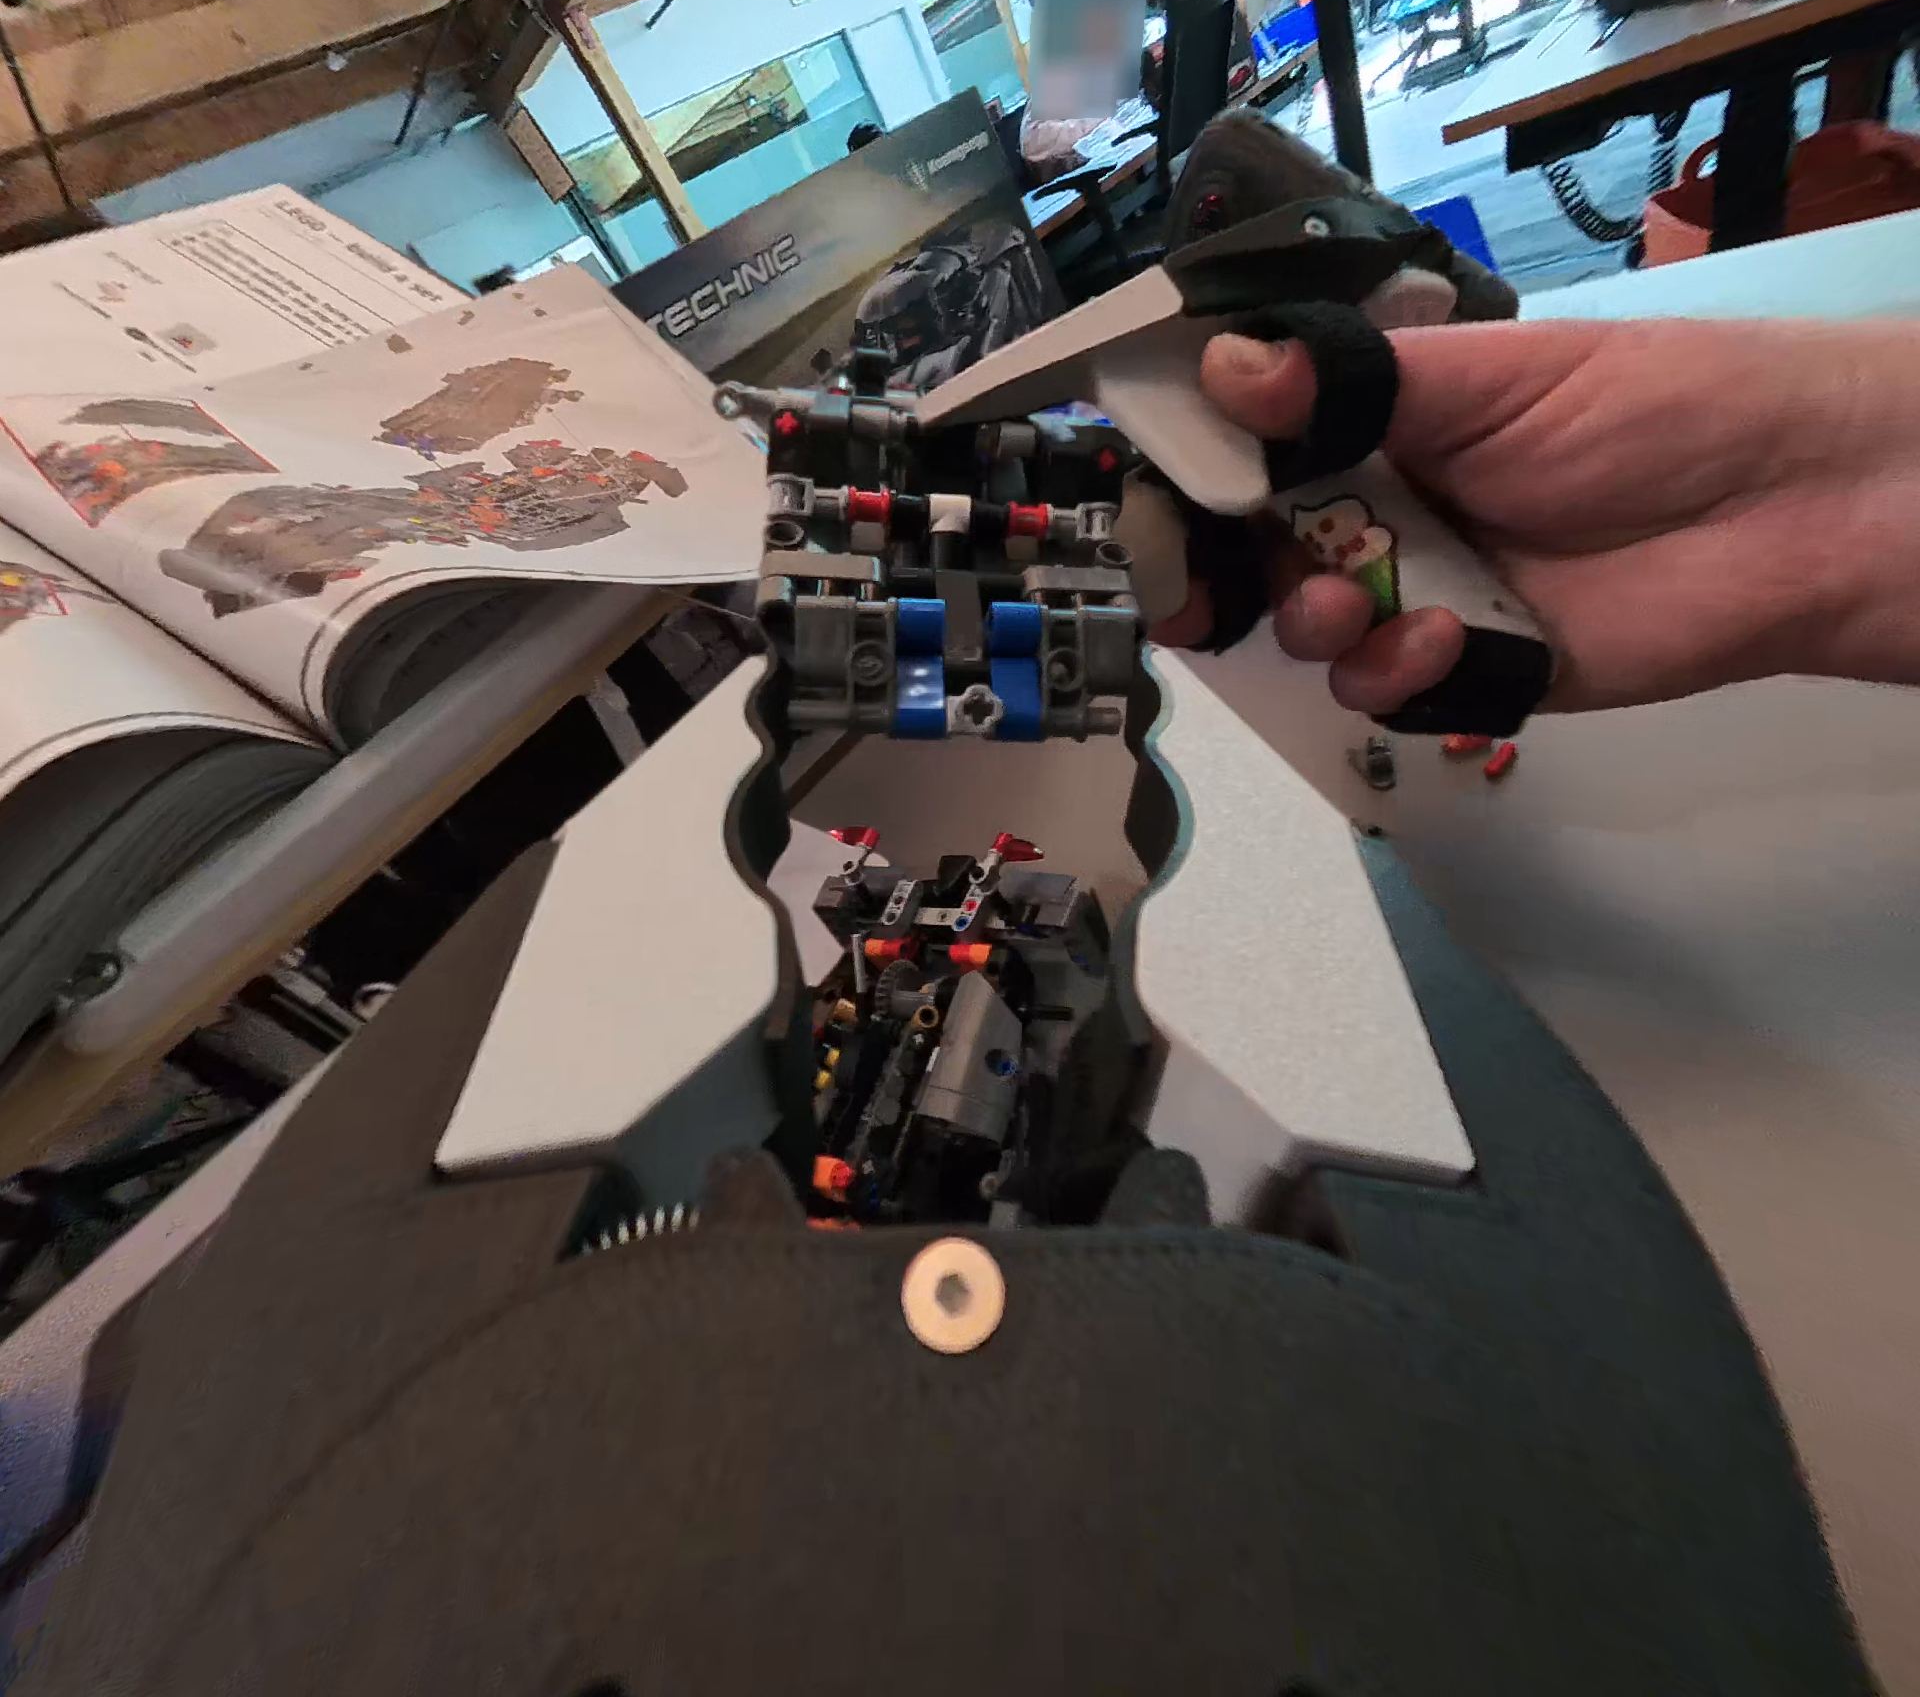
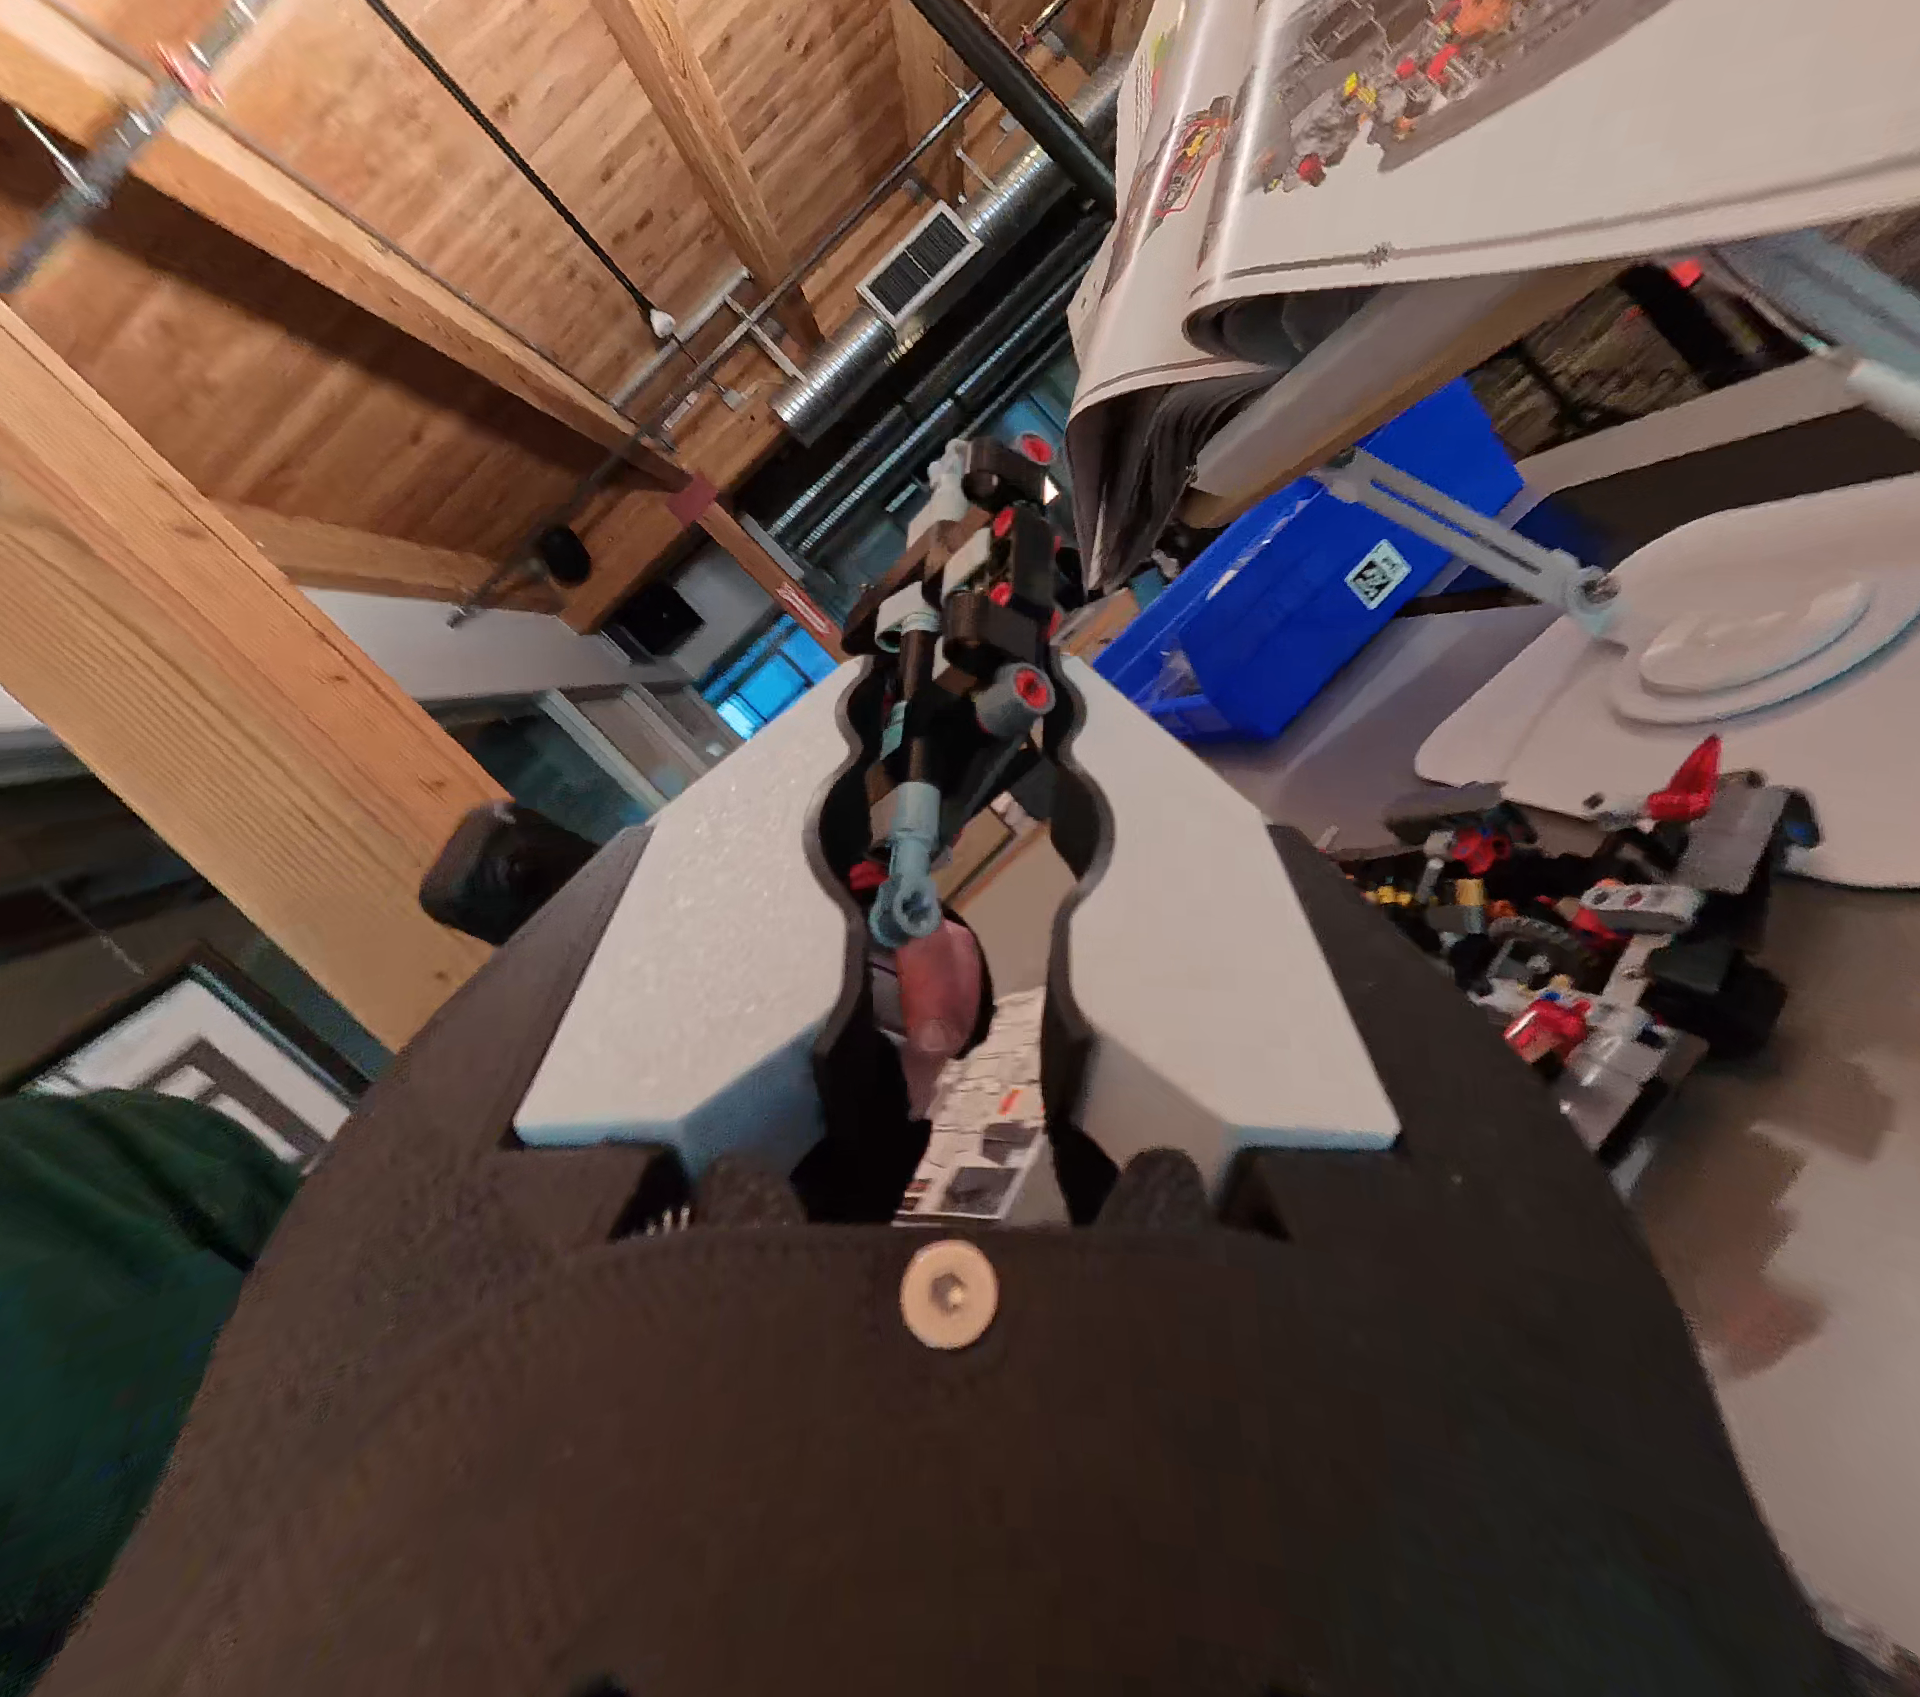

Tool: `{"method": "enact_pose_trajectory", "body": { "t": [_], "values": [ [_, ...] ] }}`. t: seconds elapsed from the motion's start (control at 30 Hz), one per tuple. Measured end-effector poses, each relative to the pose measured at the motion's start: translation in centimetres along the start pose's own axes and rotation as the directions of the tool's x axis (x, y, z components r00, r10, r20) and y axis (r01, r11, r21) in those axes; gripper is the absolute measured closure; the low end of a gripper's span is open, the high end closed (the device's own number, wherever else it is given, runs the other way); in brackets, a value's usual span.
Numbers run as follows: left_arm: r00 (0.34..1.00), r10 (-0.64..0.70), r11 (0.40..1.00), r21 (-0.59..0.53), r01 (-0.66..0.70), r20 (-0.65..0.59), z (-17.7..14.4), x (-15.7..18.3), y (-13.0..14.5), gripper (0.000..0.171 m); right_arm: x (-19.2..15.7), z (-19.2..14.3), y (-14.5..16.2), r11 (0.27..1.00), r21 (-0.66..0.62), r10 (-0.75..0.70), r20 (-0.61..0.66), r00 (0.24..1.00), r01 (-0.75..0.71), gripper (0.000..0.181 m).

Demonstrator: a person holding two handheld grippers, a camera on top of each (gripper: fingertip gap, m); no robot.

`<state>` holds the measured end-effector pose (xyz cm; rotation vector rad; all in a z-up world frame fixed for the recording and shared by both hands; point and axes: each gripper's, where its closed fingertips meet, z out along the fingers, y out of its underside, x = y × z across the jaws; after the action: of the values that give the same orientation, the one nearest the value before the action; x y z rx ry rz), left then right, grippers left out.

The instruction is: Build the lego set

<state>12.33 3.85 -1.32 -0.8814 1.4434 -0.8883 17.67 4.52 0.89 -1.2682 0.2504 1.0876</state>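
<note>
At nine o'clock in my left wrist view the instruction book (image 1: 343, 494) lies open on its stand, one book, with a loose sheet behind it. At the centre my left gripper (image 1: 951, 691) has its jaws clamped on the flanks of one small lego sub-assembly (image 1: 940, 577), grey and black with two blue connectors low down and two red bushes on a cross axle. At two o'clock my right gripper (image 1: 925, 406) comes in from my right hand (image 1: 1621, 504), its jaws pinched on the sub-assembly's top edge, as far as I can tell. My right wrist view shows the same piece (image 2: 971, 660) edge-on between those jaws. So both tools hold one piece, well above the surface (image 1: 1662, 920).

Below it, at six o'clock between my left fingers, the one larger lego model (image 1: 935, 1024) rests on the surface. At three o'clock I count three loose parts: one dark piece (image 1: 1377, 762) and two small red pins (image 1: 1481, 752).

The risks, as I judge them: twisting the two grips against each other could pop an axle or bush loose. If one grip slackens, the piece could swing and fall onto the model. Scattered pins could roll off the edge.
</note>
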Motion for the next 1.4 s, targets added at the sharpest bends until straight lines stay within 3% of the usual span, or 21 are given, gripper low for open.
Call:
{"method": "enact_pose_trajectory", "body": {
  "t": [0.17, 0.37, 0.53, 0.67, 0.77, 0.97, 1.07, 1.2, 1.33, 1.4],
  "values": [
    [0.994, -0.090, 0.996, -0.002, 0.090, -0.064, -0.3, -0.2, 0.3, 0.109, 0.3, 0.1, 0.5, 0.984, -0.083, -0.161, -0.065, 0.985, 0.155, 0.144],
    [0.979, -0.167, 0.986, -0.001, 0.168, -0.119, -0.7, -0.4, 0.5, 0.109, 0.8, -0.1, 0.5, 0.975, -0.102, -0.208, -0.085, 0.974, 0.199, 0.129],
    [0.958, -0.250, 0.967, 0.008, 0.253, -0.141, -1.1, -0.9, 0.4, 0.109, -0.2, -0.5, -0.1, 0.934, -0.117, -0.348, -0.078, 0.934, 0.338, 0.117],
    [0.928, -0.337, 0.940, 0.006, 0.342, -0.156, -1.4, -1.7, 0.6, 0.109, -0.4, -0.5, 0.2, 0.734, -0.263, -0.671, -0.136, 0.729, 0.626, 0.105],
    [0.905, -0.393, 0.919, -0.037, 0.392, -0.166, -1.3, -1.9, 1.4, 0.109, -0.3, -0.7, 0.1, 0.490, -0.392, -0.870, -0.171, 0.462, 0.778, 0.097],
    [0.839, -0.501, 0.865, -0.081, 0.496, -0.212, -1.5, -1.9, 1.7, 0.109, -1.4, -0.3, 2.4, 0.034, -0.539, -0.998, 0.018, 0.052, 0.842, 0.096],
    [0.819, -0.532, 0.847, -0.111, 0.520, -0.216, -1.5, -1.9, 2.3, 0.109, -0.7, 0.0, 3.9, -0.095, -0.585, -0.994, 0.102, -0.043, 0.806, 0.095],
    [0.738, -0.605, 0.793, -0.141, 0.593, -0.299, -1.5, -0.8, 1.7, 0.109, 1.1, 0.7, 6.3, -0.260, -0.640, -0.965, 0.205, -0.166, 0.723, 0.106],
    [0.700, -0.630, 0.775, -0.208, 0.597, -0.337, -1.0, 0.9, 1.9, 0.108, 1.9, 0.8, 6.0, -0.312, -0.680, -0.948, 0.174, -0.268, 0.664, 0.144],
    [0.718, -0.618, 0.785, -0.192, 0.590, -0.321, -0.8, 0.8, 1.9, 0.108, 2.3, 0.7, 6.1, -0.304, -0.686, -0.951, 0.175, -0.255, 0.662, 0.149]
  ]
}}
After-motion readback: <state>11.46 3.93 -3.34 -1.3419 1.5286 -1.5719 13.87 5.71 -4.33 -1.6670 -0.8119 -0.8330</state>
